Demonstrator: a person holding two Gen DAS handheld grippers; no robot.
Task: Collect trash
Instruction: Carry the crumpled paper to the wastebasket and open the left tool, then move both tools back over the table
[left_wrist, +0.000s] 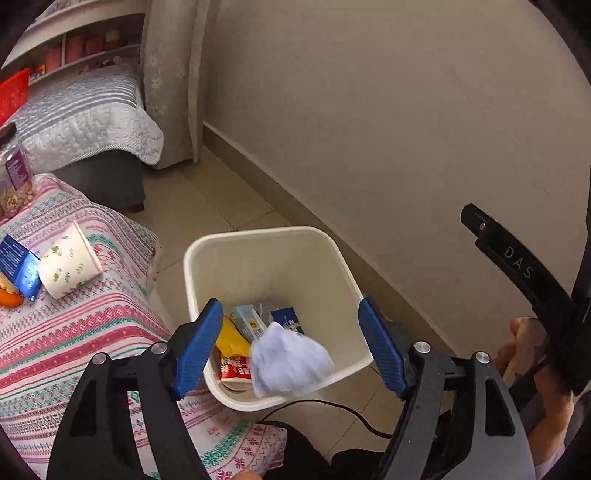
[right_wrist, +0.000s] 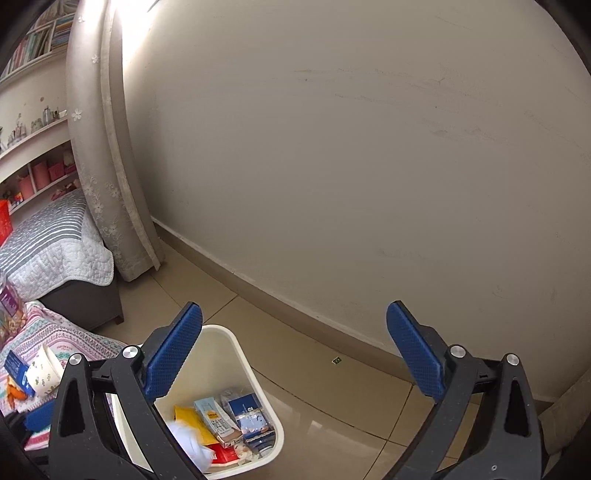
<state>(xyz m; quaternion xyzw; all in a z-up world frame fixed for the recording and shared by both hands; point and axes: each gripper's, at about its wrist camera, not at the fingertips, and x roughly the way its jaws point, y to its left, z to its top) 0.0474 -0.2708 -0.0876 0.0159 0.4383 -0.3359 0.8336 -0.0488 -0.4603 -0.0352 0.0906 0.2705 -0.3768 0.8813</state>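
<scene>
Black gripper frames (left_wrist: 291, 354), blue textured jaws, silver screws, "DAS" marking.

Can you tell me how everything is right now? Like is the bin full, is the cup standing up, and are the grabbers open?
Left gripper: open, nothing held, above the bin.
Right gripper: open, nothing held.
White trash bin: upright on the floor, partly filled with cartons and wrappers.
Crumpled white paper: blurred, seemingly dropping into the bin.
Paper cup: tipped on its side on the patterned cloth.
Blue carton: lying flat beside the cup.
</scene>
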